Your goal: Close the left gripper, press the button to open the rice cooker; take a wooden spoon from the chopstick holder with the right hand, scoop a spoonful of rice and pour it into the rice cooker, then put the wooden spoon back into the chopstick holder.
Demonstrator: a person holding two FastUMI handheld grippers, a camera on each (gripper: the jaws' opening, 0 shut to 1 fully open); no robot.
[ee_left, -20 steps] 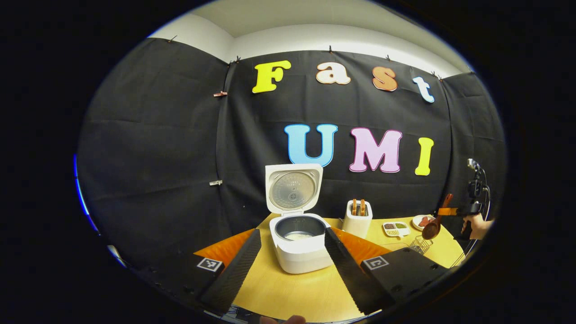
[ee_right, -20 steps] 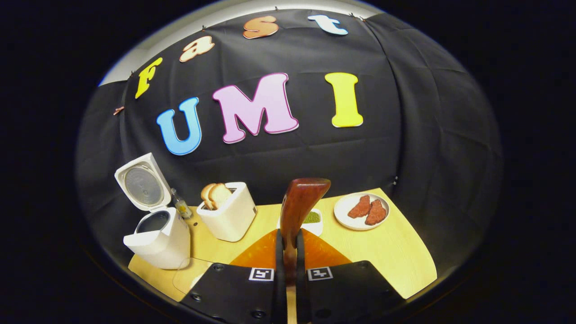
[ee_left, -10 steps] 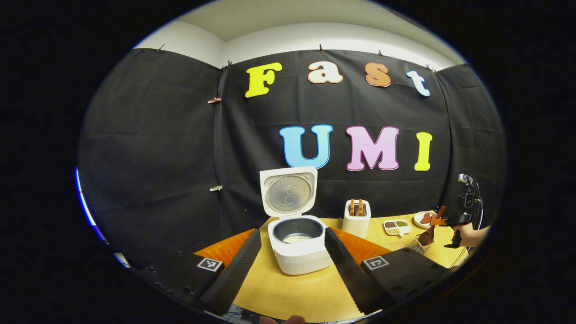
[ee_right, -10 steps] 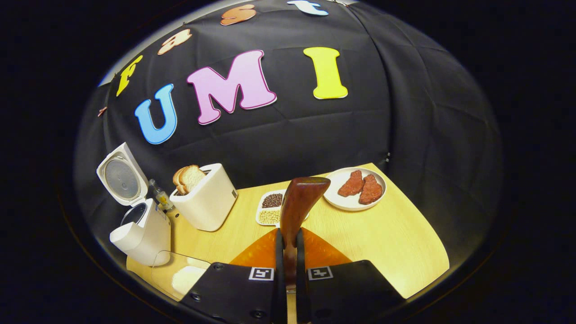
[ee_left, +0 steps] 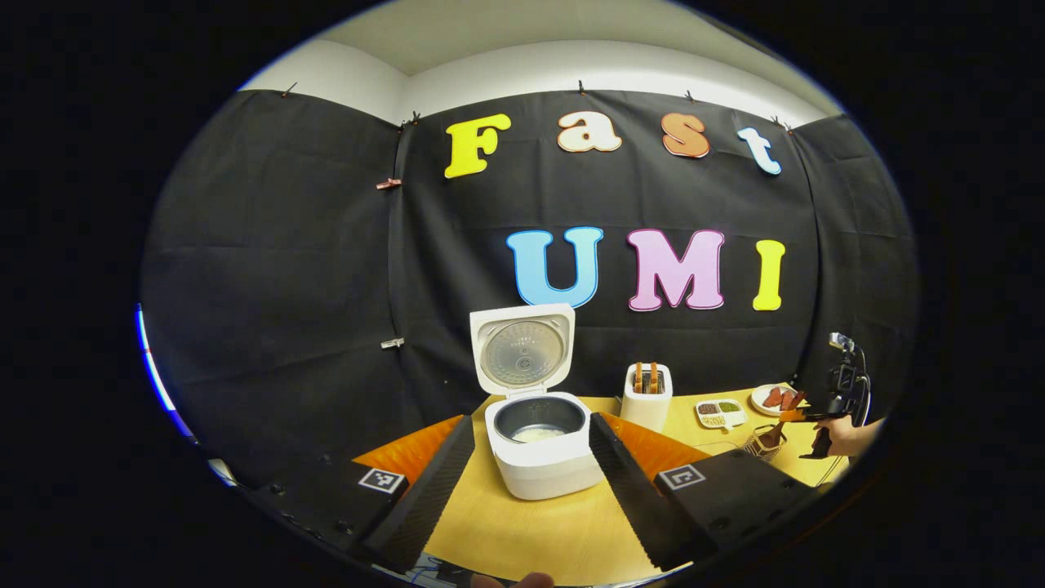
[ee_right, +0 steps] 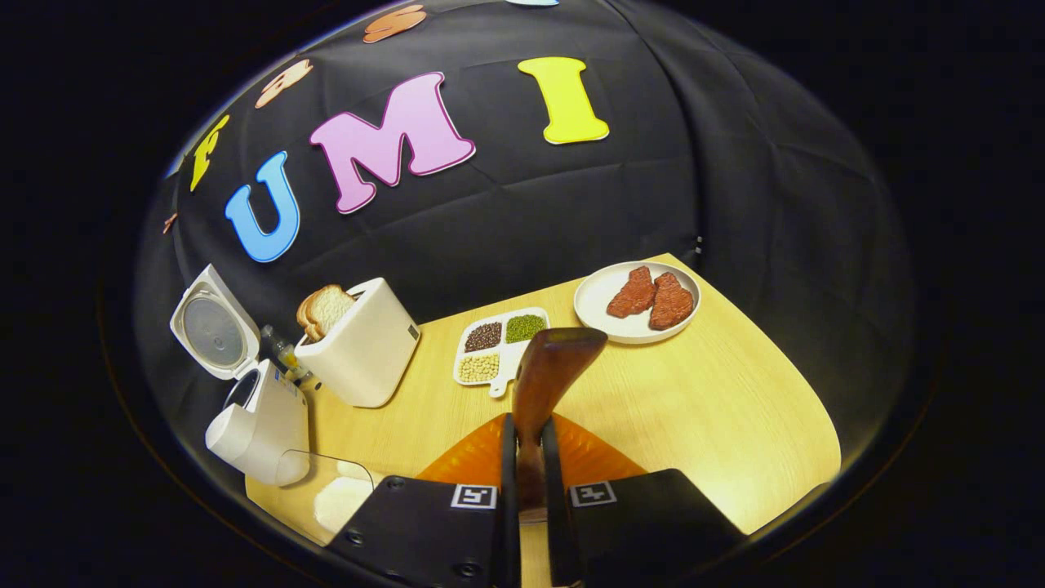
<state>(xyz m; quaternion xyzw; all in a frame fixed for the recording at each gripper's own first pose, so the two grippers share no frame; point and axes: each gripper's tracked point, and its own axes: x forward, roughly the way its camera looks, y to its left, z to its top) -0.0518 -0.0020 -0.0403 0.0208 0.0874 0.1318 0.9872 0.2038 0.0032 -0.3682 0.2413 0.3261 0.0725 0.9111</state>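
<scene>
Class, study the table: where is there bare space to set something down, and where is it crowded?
Bare table lies in front of the plate of meat, and also in front of the rice cooker. Crowded: the back row, with toaster and divided dish.

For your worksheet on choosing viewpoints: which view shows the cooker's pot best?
The left gripper view: it faces the open cooker and looks into the pot. The right gripper view shows it sideways, far left, pot barely visible.

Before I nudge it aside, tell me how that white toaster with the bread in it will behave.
The toaster looks tall and boxy on a flat base, so a low push would probably slide it on the smooth table; a high push might tip it. The bread slices stand loose above the slot and may shift. It seems rigid, likely moderately heavy.
</scene>
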